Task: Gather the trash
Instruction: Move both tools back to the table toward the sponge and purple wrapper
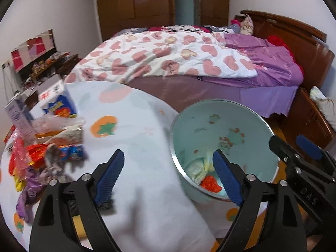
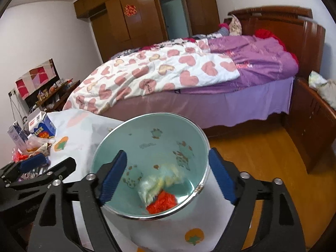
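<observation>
A pale green trash bin [image 1: 229,124] [image 2: 159,134] stands beside the cloth-covered table, with a red wrapper [image 1: 210,185] [image 2: 161,202] and a clear plastic wrapper [image 2: 153,185] inside. A pile of wrappers [image 1: 31,163] [image 2: 23,157] lies on the table's left. My left gripper [image 1: 168,180] is open and empty over the table edge, its right finger over the bin. My right gripper [image 2: 168,178] is open and empty directly above the bin mouth; it also shows in the left wrist view [image 1: 294,147].
A blue snack box [image 1: 58,103] [image 2: 43,129] and a milk carton [image 1: 19,117] [image 2: 15,135] stand at the table's left [image 1: 136,126]. A bed [image 1: 178,63] with a heart quilt lies behind. A wooden nightstand [image 2: 310,121] stands right, above wooden floor [image 2: 262,157].
</observation>
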### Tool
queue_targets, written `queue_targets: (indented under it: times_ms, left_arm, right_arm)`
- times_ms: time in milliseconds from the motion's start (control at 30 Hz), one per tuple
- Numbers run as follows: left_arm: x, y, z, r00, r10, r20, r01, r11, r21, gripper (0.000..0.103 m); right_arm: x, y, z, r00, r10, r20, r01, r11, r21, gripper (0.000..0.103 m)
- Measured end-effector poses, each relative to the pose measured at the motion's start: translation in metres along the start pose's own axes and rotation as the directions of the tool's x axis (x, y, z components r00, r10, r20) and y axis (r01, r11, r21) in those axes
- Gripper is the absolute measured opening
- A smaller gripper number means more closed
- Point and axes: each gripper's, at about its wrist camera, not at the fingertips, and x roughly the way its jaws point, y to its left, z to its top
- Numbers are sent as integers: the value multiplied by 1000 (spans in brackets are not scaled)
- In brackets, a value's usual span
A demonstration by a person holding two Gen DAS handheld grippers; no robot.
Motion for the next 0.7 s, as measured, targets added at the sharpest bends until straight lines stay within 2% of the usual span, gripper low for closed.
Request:
queue_targets:
  times_ms: [67,167,233,367,700]
  left_arm:
    - [-8,10,-2,1000,26,14,-26,1000,-11,90]
    - [-21,29,-7,996,78,35,-77,997,-26,96]
    - [-28,41,-10,993,105,45,-103,994,-38,96]
    - [-40,66,-20,987,152,55,-148,986,-77,97]
    - [-55,132,-48,969,246,0,-242,955,-172,97]
  right_arm:
    - [-6,11,-2,1000,-16,25,17,1000,-23,90]
    - [-18,29,-8,995,-34,99,38,998,-41,92]
    - [-20,37,-9,994,-19,111,25,998,-50,93]
    - [-21,64,-9,997,25,73,-15,991,-131,94]
    - [-23,115,-24,993,116,-15,-117,979,-169,94]
